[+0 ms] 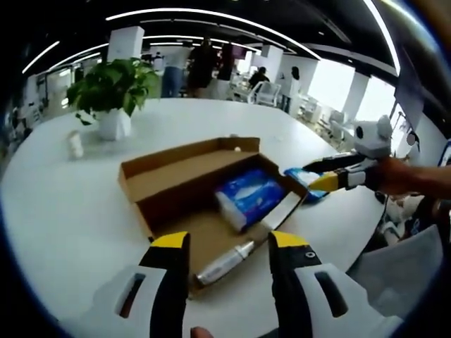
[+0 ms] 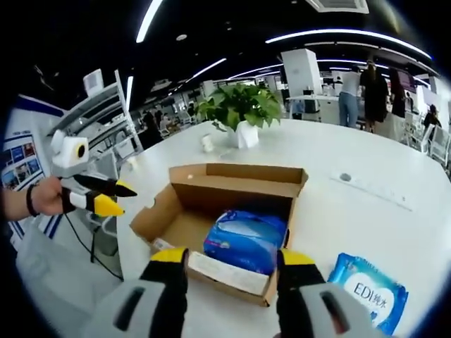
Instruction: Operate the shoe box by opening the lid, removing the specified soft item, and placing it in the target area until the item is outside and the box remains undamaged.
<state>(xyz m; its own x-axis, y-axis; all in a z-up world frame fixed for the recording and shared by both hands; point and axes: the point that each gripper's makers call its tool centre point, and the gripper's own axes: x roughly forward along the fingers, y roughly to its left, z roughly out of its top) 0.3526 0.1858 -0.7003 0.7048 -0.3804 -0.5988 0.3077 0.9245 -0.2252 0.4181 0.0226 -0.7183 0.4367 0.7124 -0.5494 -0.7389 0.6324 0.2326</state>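
Partly hidden inside the shoe box behind its front wall: blue soft pack. Blurred beyond reading: print on that pack. Too small to identify: small white object beside the potted plant.

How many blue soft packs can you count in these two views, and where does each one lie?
2. One blue pack lies inside the open shoe box. The other blue pack lies flat on the white table, outside the box. More may be hidden inside the box.
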